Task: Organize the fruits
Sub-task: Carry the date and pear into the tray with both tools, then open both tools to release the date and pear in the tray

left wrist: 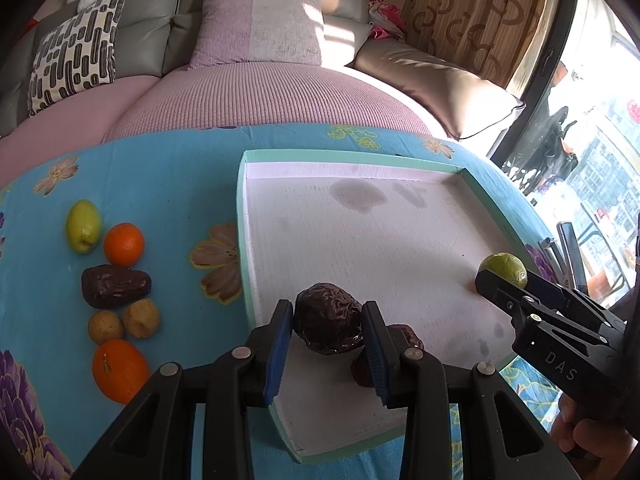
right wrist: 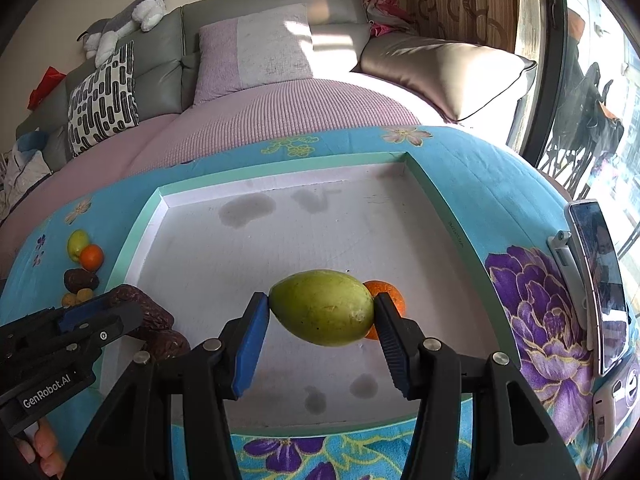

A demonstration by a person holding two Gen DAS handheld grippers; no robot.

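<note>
Only right wrist view shows orange (right wrist: 386, 294) behind green fruit (right wrist: 323, 307) pinched in right gripper (right wrist: 320, 320), left gripper (left wrist: 328, 330) pinching dark date (left wrist: 327, 322) over tray (left wrist: 400, 248), second date (left wrist: 364, 368) beneath.

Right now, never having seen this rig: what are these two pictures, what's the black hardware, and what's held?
There is no robot. A person holds one hand-held gripper in each hand, and a fisheye camera on each looks forward along its two fingers.

The left wrist view shows the left hand-held gripper shut on a wrinkled dark brown date, above the white tray with a mint-green rim. Another dark date lies just behind it in the tray.

The right wrist view shows the right hand-held gripper shut on a smooth green oval fruit, with a small orange behind it in the tray.

On the blue floral cloth, left of the tray, wait a green fruit, two oranges, a date and two small tan fruits. A phone stands at the right.
</note>
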